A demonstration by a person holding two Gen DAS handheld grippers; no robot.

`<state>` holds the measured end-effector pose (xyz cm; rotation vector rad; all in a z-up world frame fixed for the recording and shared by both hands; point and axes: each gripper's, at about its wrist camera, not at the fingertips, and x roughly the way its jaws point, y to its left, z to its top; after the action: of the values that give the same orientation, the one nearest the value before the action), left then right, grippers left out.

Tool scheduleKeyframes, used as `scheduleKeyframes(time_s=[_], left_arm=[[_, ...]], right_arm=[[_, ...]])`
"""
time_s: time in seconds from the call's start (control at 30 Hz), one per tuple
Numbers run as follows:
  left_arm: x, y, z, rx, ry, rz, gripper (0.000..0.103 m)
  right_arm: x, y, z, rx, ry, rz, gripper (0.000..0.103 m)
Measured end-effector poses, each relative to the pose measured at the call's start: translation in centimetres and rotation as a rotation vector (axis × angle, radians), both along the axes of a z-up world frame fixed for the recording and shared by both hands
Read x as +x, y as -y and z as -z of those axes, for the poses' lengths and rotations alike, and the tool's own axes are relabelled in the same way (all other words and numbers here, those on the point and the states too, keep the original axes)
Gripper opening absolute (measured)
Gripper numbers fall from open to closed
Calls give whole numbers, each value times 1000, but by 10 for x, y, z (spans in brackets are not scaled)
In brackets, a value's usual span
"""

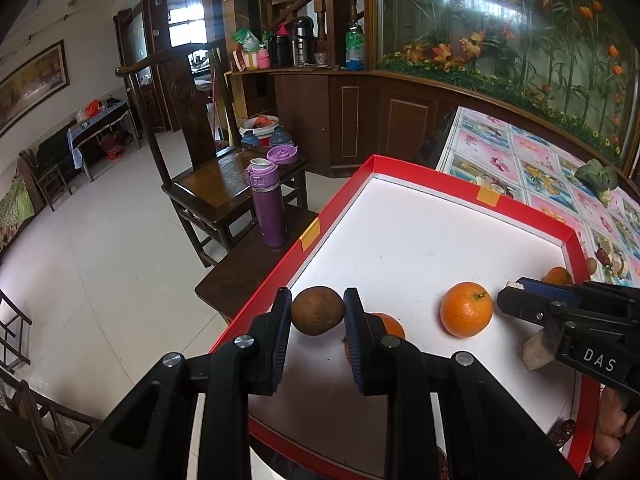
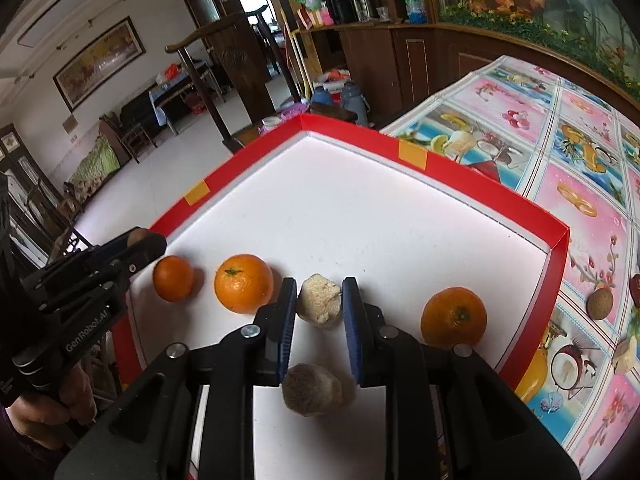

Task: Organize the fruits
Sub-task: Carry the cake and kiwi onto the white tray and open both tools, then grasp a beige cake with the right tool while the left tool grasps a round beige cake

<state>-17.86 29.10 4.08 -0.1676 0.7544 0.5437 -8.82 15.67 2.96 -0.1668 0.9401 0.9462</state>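
The left claw [image 1: 317, 312] grips a brown, dull-skinned round fruit [image 1: 317, 310] between its two blue-padded fingers, at the near left edge of a red-walled tray [image 1: 332, 204] with a white floor. Just behind its right finger a small orange [image 1: 390, 325] lies partly hidden, and further right a larger orange [image 1: 466, 309] sits on the tray floor, close to the tip of the other claw. The right claw [image 2: 319, 300] pinches a pale, rough-surfaced chunk [image 2: 319, 298] between its pads, and a second greyish chunk [image 2: 310, 389] lies on the tray floor beneath it, nearer the camera. In the right wrist view another orange [image 2: 453, 317] rests near the tray's right wall. The tray stands on a bench covered by a flowery patterned cloth [image 2: 580, 152], where a small brown round fruit [image 2: 600, 303] lies outside the tray.
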Motion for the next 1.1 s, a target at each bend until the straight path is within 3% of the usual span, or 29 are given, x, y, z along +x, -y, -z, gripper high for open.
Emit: scheduleKeyframes(time_s=[0.27, 0.37, 0.43, 0.57, 0.63, 0.77, 0.83, 0.87, 0.9, 1.1], left_arm=[[12, -7, -3, 1, -18, 24, 25], [24, -10, -1, -19, -43, 57, 25], [30, -12, 1, -59, -56, 87, 25], [40, -16, 9, -112, -105, 119, 26], [43, -16, 14, -130, -128, 139, 26], [49, -11, 14, -92, -170, 151, 27], [50, -11, 13, -79, -186, 144, 36], [51, -11, 13, -66, -195, 128, 54], [51, -11, 12, -47, -198, 103, 64], [46, 21, -19, 20, -96, 79, 68]], right_arm=[[-2, -6, 1, -49, 25, -8, 26], [1, -3, 1, -40, -4, -19, 32], [5, 4, -3, -10, -23, -14, 42], [13, 34, -22, 93, 11, 15, 43], [23, 56, -33, 157, 29, 63, 44], [55, 120, -53, 266, 71, 251, 50], [72, 156, -57, 310, 66, 350, 53], [82, 177, -57, 329, 53, 399, 53], [91, 197, -56, 342, 43, 449, 53], [120, 286, -40, 332, 3, 650, 53]])
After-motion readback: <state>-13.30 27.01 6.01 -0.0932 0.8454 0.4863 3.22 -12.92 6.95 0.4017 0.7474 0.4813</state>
